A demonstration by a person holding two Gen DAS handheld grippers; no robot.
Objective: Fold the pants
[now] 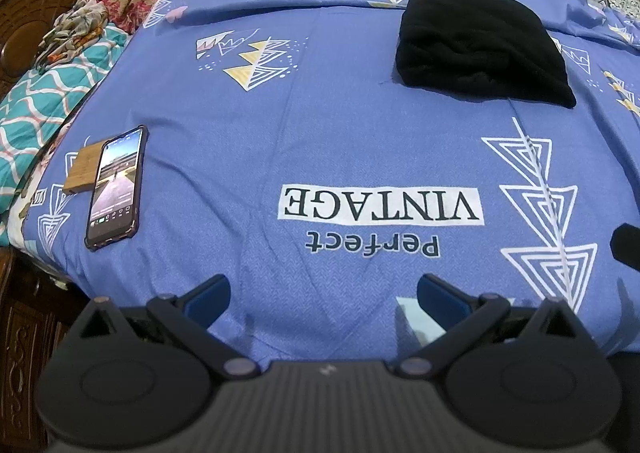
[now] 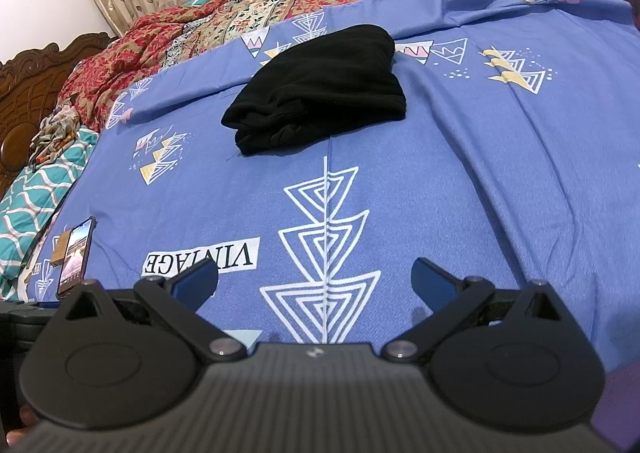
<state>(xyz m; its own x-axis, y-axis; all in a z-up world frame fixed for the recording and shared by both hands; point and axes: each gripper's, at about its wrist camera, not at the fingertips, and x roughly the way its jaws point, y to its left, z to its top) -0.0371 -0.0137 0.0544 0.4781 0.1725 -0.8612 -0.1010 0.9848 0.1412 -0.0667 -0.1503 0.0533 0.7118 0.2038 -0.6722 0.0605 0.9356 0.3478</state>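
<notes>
folded black pants [image 2: 320,89] on blue bedsheet [image 2: 500,173]

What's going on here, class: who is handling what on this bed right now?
A person holds two grippers over a blue bedsheet. The left gripper and right gripper are both open and hold nothing. The black pants lie in a compact folded bundle farther up the bed, apart from both grippers. A phone rests on a small wooden block near the bed's left edge, untouched. Nothing is being gripped at this moment.
</notes>
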